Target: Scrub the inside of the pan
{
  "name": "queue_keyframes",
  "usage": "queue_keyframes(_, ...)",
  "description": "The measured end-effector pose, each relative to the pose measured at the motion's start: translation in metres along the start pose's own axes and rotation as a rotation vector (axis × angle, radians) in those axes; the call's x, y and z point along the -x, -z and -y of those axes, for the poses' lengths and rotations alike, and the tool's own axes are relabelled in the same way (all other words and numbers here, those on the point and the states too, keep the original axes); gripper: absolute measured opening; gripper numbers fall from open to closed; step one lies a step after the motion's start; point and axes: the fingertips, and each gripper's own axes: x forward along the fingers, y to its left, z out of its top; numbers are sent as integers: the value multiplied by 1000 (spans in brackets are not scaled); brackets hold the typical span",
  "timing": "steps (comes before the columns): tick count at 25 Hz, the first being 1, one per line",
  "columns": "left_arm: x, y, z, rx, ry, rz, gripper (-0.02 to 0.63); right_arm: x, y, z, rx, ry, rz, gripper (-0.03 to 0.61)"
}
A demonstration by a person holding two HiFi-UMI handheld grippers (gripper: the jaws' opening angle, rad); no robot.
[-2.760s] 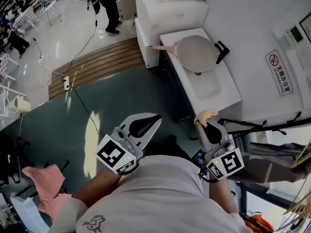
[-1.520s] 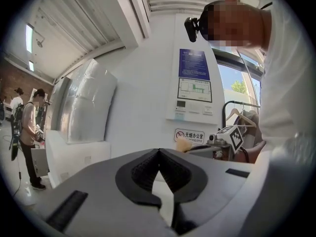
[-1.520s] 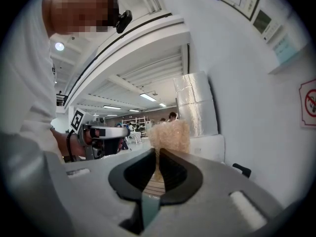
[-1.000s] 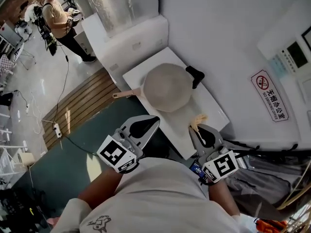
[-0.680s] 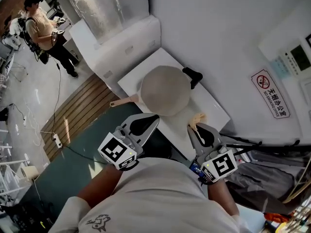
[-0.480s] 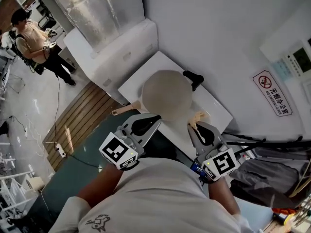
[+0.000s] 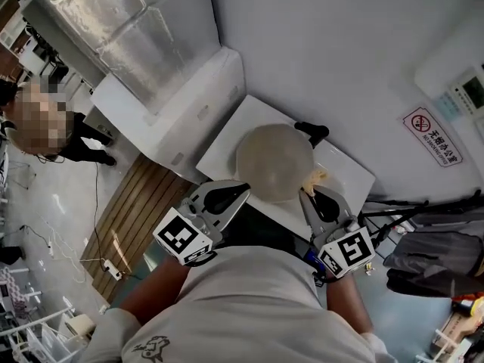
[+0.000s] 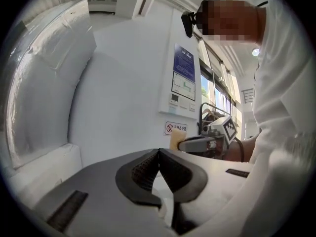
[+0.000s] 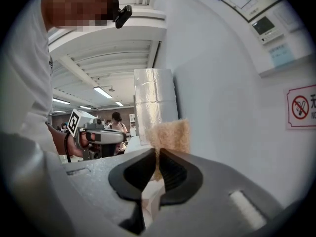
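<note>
A round beige pan (image 7: 274, 161) lies in the white sink (image 7: 227, 138), beside a black tap (image 7: 314, 132). Its handle is hidden behind my left gripper. My left gripper (image 7: 243, 188) hangs shut and empty just short of the pan's near left rim; in the left gripper view (image 8: 159, 151) its pads meet. My right gripper (image 7: 305, 190) is shut on a tan sponge (image 7: 314, 177) at the pan's near right rim. In the right gripper view (image 9: 158, 153) the sponge (image 9: 170, 135) sticks up from between the pads.
A white cabinet (image 7: 166, 104) under a foil-wrapped duct (image 7: 128, 29) stands left of the sink. The wall behind carries a no-smoking sign (image 7: 431, 134). Wooden slats (image 7: 132, 210) cover the floor at left, where a person (image 7: 45, 127) stands. Dark bags (image 7: 431, 255) lie at right.
The sink and pan have drawn closer and now sit directly in front of both grippers. Both grippers keep the same pose, the right one still holding the sponge.
</note>
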Motion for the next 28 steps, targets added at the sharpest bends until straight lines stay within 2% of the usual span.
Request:
queue_keyframes(5, 24, 8, -27, -15, 22, -20, -2, -25, -1, -16, 1, 43, -7, 23)
queue_keyframes(11, 30, 42, -56, 11, 26, -75, -2, -47, 10, -10, -24, 67, -48, 23)
queue_keyframes(14, 28, 63, -68, 25, 20, -133, 0, -62, 27, -3, -39, 56, -88, 23)
queue_keyframes(17, 24, 81, -82, -7, 5, -180, 0, -83, 48, 5, -37, 36, -129, 23)
queue_keyframes(20, 20, 104, -89, 11, 10, -238, 2, -96, 68, 10, -61, 22, -165, 23)
queue_keyframes(28, 6, 154, -108, 8, -10, -381, 48, -120, 104, 25, -78, -26, -239, 23)
